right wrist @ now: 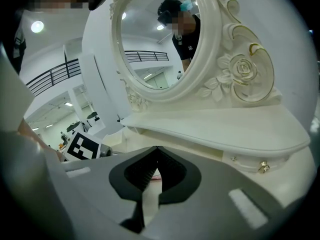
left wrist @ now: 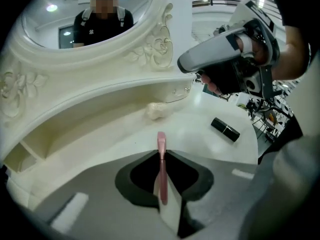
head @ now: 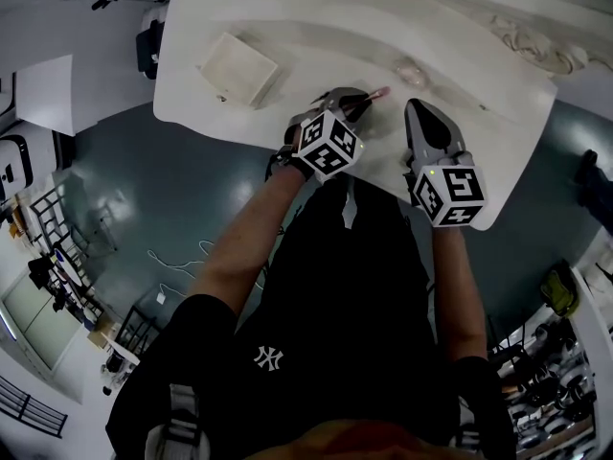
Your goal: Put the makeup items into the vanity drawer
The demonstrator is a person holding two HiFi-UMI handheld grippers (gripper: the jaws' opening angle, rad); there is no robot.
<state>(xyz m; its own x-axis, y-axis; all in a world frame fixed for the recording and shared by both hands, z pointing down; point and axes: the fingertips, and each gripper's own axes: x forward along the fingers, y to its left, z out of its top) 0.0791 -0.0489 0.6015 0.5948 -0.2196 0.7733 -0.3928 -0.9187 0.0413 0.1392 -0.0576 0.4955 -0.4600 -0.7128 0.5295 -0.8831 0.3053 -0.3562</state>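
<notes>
Clamping a pink stick (left wrist: 161,140) between its jaws, the left gripper (head: 352,102) hangs over the vanity top (head: 326,27). The right gripper (head: 416,111), just beside it, has its jaws together on nothing. A black lipstick (left wrist: 225,129) lies on the top, near a pale puff (left wrist: 159,110).

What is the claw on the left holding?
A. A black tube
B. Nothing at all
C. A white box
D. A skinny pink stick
D: the left gripper view shows the left claw shut on a thin pink makeup stick, while the black lipstick tube lies apart on the vanity top.
</notes>
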